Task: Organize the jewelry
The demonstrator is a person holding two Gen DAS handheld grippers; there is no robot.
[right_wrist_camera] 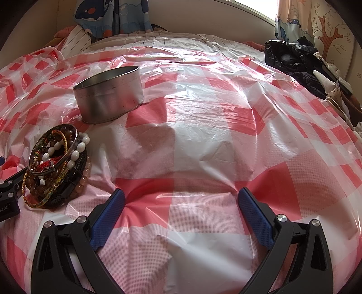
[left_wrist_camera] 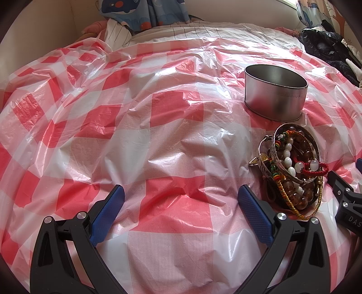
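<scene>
- Resting on the red-and-white checked plastic sheet, both the left gripper and right gripper stood spread wide, holding nothing.
- The tangled pile of beaded bracelets lay between them, just beside the oval silver metal tin, well inside the sheet's edges.

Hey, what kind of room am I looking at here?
Most likely a bedroom: the checked plastic sheet covers what looks like a bed, with striped bedding at its far end, cartoon curtains by a window, and clothes piled alongside.
</scene>
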